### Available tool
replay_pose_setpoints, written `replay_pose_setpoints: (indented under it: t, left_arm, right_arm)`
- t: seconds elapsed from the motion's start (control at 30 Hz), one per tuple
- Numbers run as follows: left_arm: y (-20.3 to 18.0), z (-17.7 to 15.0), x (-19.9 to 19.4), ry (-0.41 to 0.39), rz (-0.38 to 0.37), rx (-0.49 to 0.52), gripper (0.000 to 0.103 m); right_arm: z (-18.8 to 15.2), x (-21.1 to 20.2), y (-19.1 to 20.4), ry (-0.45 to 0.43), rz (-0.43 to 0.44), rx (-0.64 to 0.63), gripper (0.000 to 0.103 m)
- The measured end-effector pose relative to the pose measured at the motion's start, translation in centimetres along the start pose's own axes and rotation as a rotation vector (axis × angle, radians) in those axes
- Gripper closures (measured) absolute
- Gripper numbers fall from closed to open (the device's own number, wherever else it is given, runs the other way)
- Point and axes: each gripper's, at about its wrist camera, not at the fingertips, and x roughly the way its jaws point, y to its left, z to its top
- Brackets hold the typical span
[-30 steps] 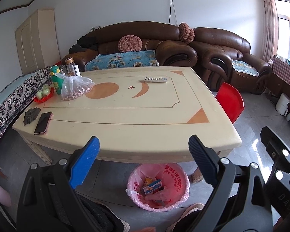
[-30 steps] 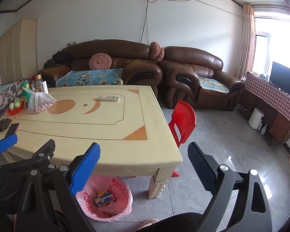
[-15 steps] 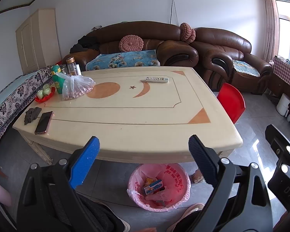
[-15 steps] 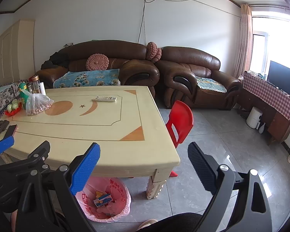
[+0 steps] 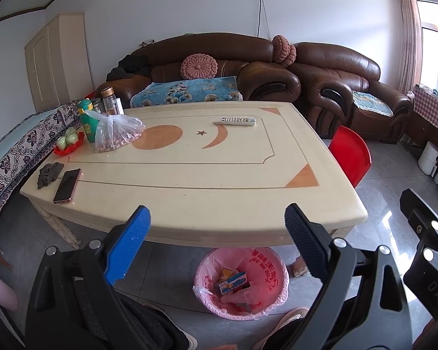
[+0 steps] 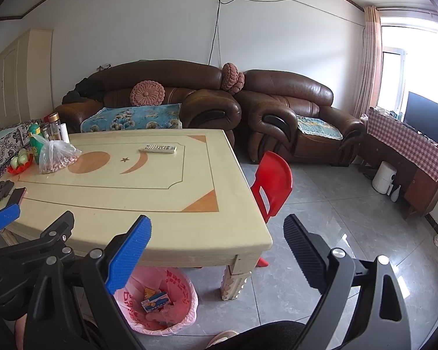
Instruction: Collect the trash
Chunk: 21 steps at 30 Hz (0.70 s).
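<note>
A pink-lined trash bin (image 5: 273,265) (image 6: 184,288) stands on the floor under the near edge of the cream table (image 5: 207,204) (image 6: 189,233), with a small blue box (image 5: 232,283) (image 6: 154,302) and wrappers inside. My left gripper (image 5: 216,250) is open and empty, held above the bin in front of the table edge. My right gripper (image 6: 216,253) is also open and empty, off the table's near right corner. A dark crumpled scrap (image 5: 48,173) (image 6: 3,191) lies at the table's left end beside a phone (image 5: 67,185).
On the table are a remote (image 5: 238,121), a clear bag of nuts (image 5: 114,134), a green bottle (image 5: 87,122), jars and a red fruit dish (image 5: 68,144). A red chair (image 6: 273,186) stands at the right side. Brown sofas (image 6: 292,110) line the back wall.
Both views have shifted slightly; the right gripper has drifted a little rightward and back from the table. Both stay open and empty.
</note>
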Motion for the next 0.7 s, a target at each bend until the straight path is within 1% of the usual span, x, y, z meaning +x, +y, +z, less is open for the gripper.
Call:
replay_pose_setpoints:
  t: [0.6,0.67,0.7]
  left_arm:
    - [0.58,0.25,0.10,-0.007,0.012,-0.004,0.012]
    - [0.75,0.32,0.15,-0.004,0.013,-0.008,0.011]
    - [0.68,0.33,0.15,-0.004,0.015,-0.007,0.008]
  right_arm:
    - [0.12,0.09,-0.36,0.000,-0.003,0.001,0.013]
    - [0.17,0.09,-0.32,-0.001,-0.003,0.000,0.013]
    - [0.16,0.09,-0.37,-0.002,-0.004,0.000,0.013]
